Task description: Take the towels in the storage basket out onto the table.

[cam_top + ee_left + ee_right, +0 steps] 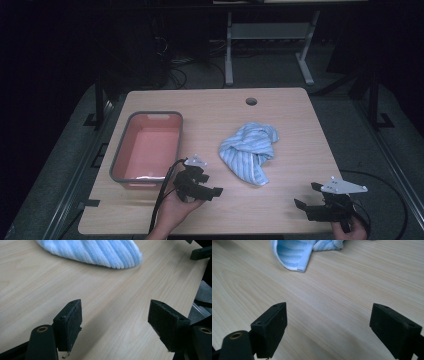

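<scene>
The towel, striped blue and white, lies crumpled in a loose heap on the bare wood of the worktop, and serves here as the landmark for all else. To its left, well apart from it, stands a grey bin with a pink inside and nothing that I can make out in it. My left tongs sit near the towel's lower left, above the worktop's near edge; in the left gripper view the jaws stand wide apart with only wood between them, holding nothing, and the towel's ribbed edge lies ahead of them, not touching. My right tongs rest to the towel's lower right, somewhat farther off; in the right gripper view these jaws too gape wide and empty, and a folded corner of the towel points toward them across open wood. I judge the towel to be light, soft and limp: it will not keep its shape when lifted, will droop and unfold from any single hold, and is in no danger of breaking or slipping off padded jaws. A pinch on a raised fold or on the hemmed corner nearest each pair of tongs should serve best, as the flat parts offer the jaws nothing to close upon. Lifted from one point, it may trail on the worktop.
</scene>
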Demonstrator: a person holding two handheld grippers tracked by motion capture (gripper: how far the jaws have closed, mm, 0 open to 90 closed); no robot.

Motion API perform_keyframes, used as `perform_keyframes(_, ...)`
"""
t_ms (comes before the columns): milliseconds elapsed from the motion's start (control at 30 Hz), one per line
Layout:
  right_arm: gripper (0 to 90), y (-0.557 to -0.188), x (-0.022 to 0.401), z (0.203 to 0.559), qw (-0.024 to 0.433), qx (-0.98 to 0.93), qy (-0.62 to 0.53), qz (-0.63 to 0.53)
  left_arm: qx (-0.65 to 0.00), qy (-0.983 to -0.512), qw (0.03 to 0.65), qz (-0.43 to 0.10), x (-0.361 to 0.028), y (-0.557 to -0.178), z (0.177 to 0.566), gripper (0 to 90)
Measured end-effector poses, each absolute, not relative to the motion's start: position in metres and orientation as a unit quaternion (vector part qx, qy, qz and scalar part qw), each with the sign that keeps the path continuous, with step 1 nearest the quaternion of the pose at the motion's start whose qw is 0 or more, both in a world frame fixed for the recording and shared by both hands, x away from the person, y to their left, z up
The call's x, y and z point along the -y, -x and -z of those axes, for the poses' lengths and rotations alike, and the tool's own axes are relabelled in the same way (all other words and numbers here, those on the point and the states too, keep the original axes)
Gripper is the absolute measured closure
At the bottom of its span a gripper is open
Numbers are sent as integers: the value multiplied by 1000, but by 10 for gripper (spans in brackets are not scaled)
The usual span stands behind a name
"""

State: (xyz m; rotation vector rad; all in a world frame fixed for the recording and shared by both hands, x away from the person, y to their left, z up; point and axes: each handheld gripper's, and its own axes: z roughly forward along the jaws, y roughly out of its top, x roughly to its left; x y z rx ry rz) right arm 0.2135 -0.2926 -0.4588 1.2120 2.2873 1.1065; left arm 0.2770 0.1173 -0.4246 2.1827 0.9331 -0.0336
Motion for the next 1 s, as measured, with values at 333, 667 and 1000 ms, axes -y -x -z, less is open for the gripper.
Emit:
perform_keyframes(333,140,-213,293,459,164,-799,-427,-389,-363,-853,375,15,-125,-264,433,279)
perform_keyframes(667,140,-213,292,459,163,-803,-426,-384,-369,-849,378,19,-132,-254,438,276)
perform_keyframes(1000,140,-213,285,458,163,-811,-413,-381,-368,-848,381,3,-131,-247,441,275)
